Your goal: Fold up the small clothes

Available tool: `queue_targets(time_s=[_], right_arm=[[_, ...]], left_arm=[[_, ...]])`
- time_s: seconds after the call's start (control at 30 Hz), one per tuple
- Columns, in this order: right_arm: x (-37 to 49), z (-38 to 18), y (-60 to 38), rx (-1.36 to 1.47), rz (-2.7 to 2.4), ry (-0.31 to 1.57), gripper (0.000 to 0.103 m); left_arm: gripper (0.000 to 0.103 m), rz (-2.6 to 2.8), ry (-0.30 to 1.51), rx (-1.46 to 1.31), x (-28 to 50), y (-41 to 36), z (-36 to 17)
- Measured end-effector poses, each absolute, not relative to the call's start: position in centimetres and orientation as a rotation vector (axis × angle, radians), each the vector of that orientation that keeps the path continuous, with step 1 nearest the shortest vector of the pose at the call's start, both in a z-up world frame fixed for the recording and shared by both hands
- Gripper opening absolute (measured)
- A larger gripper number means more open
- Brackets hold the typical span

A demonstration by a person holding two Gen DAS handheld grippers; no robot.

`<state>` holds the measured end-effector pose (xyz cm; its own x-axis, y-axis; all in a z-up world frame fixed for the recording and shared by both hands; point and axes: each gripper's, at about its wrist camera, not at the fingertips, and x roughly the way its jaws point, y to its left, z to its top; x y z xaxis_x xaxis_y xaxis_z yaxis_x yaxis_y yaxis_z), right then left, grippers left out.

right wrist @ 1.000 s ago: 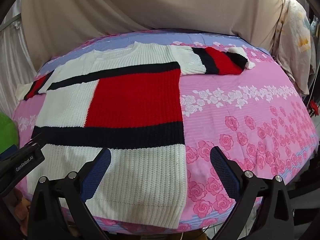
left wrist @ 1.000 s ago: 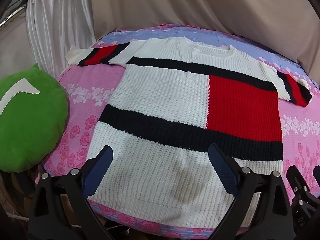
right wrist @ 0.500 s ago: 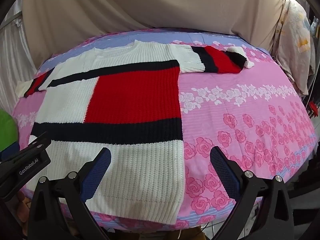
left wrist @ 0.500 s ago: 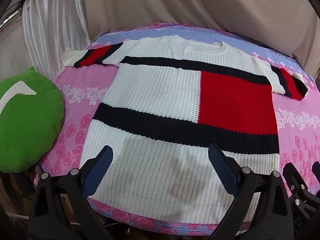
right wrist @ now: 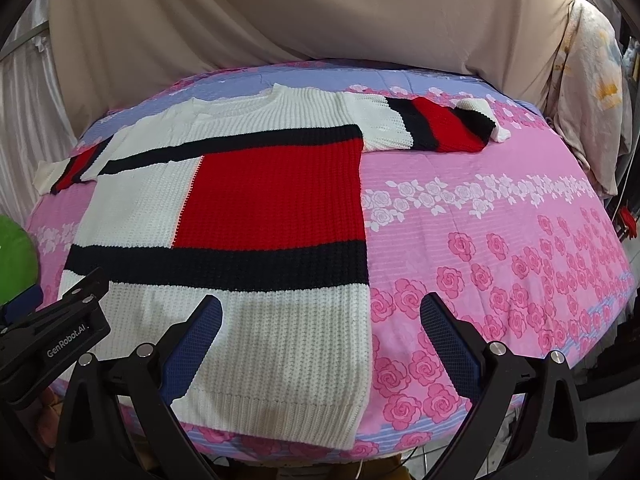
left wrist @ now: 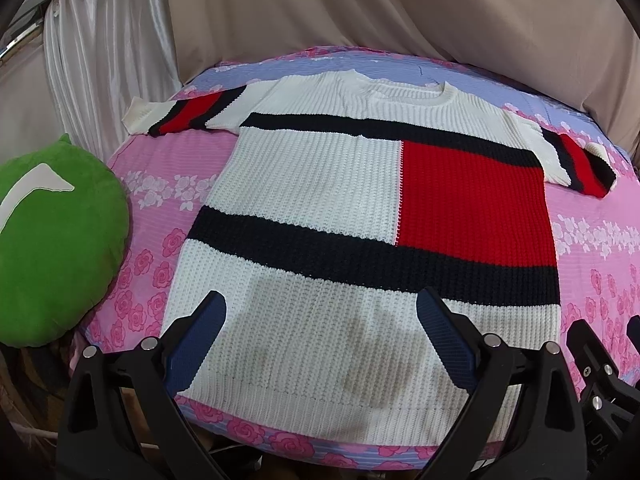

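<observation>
Fingers [left wrist: 200,332] of left gripper [left wrist: 320,336] and right gripper [right wrist: 320,336] spread wide, holding nothing, both above the near hem. Sweater [left wrist: 360,216] lies flat, sleeves out, on the pink floral bed [right wrist: 500,208]. Green pillow [left wrist: 52,240] sits at the bed's left edge.

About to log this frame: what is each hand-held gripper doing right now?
Left hand-held gripper: open, holding nothing, over the sweater hem.
Right hand-held gripper: open, holding nothing, over the sweater's right hem corner.
</observation>
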<state>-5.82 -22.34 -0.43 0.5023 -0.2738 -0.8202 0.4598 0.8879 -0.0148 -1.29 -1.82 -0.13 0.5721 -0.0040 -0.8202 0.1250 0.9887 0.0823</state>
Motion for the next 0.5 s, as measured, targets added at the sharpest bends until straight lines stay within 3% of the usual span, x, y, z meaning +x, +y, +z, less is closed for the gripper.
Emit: queue_targets(time_s=[0.5], right_arm=[[-5.66,-0.37,-22.06,0.211,-0.444,0.947,0.098]], left_arm=[[0.094,-0.077,0.962,0.143,-1.33,-1.62,-0.46]])
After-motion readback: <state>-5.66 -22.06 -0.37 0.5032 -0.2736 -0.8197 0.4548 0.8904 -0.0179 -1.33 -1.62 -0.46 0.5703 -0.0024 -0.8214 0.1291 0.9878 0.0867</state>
